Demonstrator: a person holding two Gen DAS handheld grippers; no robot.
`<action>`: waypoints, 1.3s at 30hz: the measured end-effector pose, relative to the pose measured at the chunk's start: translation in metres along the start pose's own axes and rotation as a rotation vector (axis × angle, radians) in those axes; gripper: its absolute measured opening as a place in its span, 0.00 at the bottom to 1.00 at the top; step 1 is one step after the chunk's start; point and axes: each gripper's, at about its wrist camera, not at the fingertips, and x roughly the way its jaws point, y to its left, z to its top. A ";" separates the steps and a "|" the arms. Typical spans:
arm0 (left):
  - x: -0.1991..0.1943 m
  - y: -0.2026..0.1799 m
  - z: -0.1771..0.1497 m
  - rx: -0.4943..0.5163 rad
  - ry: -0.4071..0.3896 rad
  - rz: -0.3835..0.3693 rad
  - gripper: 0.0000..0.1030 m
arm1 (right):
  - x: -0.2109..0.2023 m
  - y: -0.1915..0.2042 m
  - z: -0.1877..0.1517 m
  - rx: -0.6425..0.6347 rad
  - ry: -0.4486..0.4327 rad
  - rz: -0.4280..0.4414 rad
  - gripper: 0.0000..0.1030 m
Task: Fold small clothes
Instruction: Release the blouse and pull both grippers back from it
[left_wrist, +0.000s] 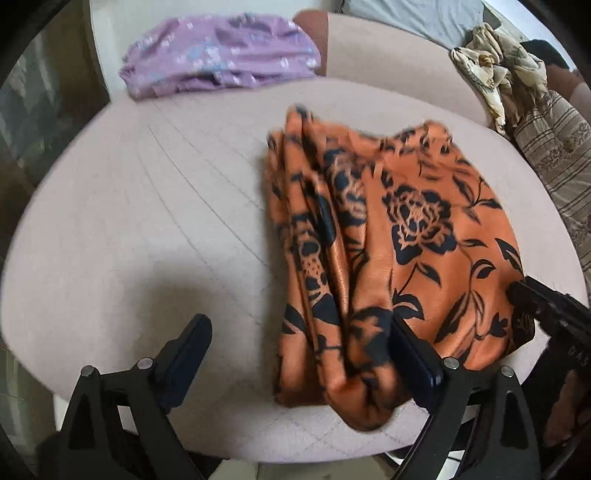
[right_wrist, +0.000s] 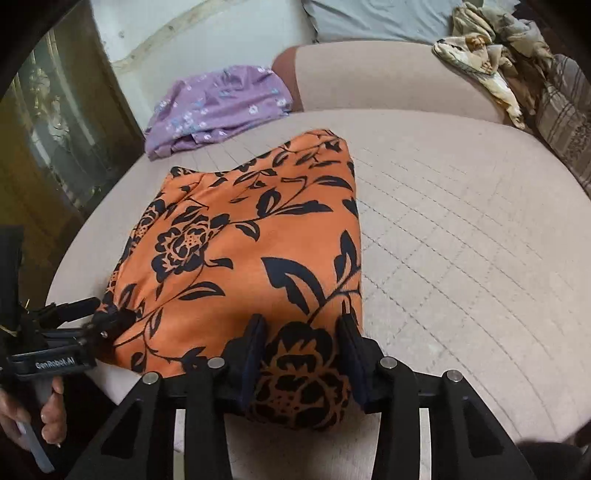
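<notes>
While an orange floral garment (right_wrist: 243, 266) lies partly folded on a pale quilted seat cushion (left_wrist: 129, 229), it is flanked by two claws.
A purple garment (left_wrist: 221, 55) is seen bundled at the far edge, apparently already dealt with; a rumpled pile (left_wrist: 498, 74) seemingly remains. The right claw (right_wrist: 302, 350) is pinched on the orange garment's near edge; the left claw (left_wrist: 299, 343) is spread wide, gripping nothing.

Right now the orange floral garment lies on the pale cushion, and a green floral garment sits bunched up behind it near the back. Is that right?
Not quite: the garment at the back is purple, not green, as the right wrist view shows. The rest holds: the orange floral garment lies on the pale cushion, with the purple one bunched up behind it.
</notes>
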 end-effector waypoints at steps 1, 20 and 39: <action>-0.015 -0.003 0.001 0.027 -0.038 0.048 0.92 | -0.007 -0.001 0.005 0.017 0.015 0.005 0.42; -0.204 -0.027 -0.017 0.048 -0.375 0.251 0.93 | -0.172 0.070 -0.008 -0.085 -0.205 -0.042 0.53; -0.228 -0.025 -0.013 -0.014 -0.435 0.274 0.93 | -0.198 0.076 -0.003 0.019 -0.252 -0.090 0.54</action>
